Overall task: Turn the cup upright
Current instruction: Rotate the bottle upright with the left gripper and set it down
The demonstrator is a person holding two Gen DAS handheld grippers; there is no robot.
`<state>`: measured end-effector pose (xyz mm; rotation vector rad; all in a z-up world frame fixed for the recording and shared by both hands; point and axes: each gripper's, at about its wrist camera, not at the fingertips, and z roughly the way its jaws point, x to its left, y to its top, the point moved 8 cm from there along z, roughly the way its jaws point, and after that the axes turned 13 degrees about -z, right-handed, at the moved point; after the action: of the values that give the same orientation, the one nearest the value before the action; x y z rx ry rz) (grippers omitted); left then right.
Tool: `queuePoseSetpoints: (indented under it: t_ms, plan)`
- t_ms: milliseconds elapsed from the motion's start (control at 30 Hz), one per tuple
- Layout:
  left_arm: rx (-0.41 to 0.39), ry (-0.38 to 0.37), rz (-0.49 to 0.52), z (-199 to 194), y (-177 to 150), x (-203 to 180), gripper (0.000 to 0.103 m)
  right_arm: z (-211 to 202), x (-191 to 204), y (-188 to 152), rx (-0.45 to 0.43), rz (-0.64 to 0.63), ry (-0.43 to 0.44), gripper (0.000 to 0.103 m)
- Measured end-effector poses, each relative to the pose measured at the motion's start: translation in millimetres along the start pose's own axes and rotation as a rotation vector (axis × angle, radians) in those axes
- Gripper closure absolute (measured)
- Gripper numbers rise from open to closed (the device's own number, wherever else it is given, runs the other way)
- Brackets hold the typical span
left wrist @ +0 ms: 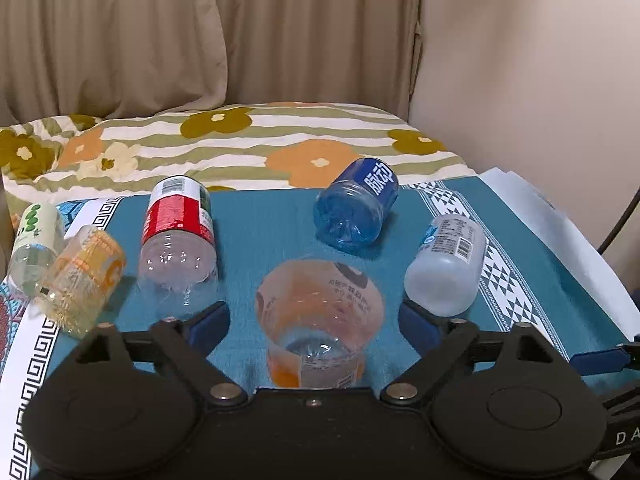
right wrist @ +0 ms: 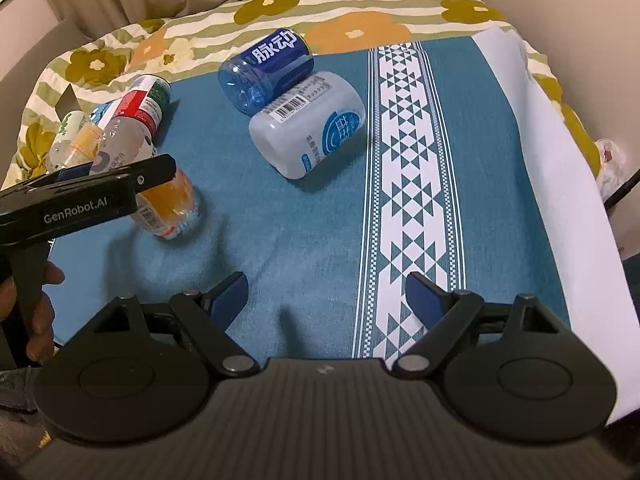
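Observation:
A clear cup with an orange label (left wrist: 320, 316) sits between the fingers of my left gripper (left wrist: 314, 320), which is open and not touching it. Its base rests on the teal cloth (left wrist: 260, 232) and its mouth seems to face up. In the right wrist view the same cup (right wrist: 172, 204) shows under the left gripper (right wrist: 120, 184). My right gripper (right wrist: 326, 290) is open over bare cloth (right wrist: 304, 208) with nothing between its fingers.
Several other cut-bottle cups lie on their sides: red-labelled (left wrist: 176, 232), blue (left wrist: 356, 208), frosted white (left wrist: 448, 264), yellow-orange (left wrist: 84, 280), green-printed (left wrist: 36, 240). A flowered quilt (left wrist: 240, 144) lies behind. A hand (right wrist: 36, 308) holds the left gripper's handle.

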<state>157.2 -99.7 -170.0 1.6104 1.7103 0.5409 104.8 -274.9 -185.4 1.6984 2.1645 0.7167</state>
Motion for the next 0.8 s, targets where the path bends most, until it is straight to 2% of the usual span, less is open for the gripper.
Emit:
queuePoseSetpoints:
  t_ms: [367,500,800]
  plan:
    - [0.035,0.014,-0.016,-15,3,-2,0.008,-16,-1,1,-0.022,0.023,-0.018,0.002]
    - [0.045,0.018,-0.05,-41,7,-4,0.008,-32,1,10,-0.042,0.02,-0.039,0.002]
    - [0.008,0.057,-0.069,-118,35,9,0.007,-89,19,37,-0.11,-0.036,-0.147,0.0]
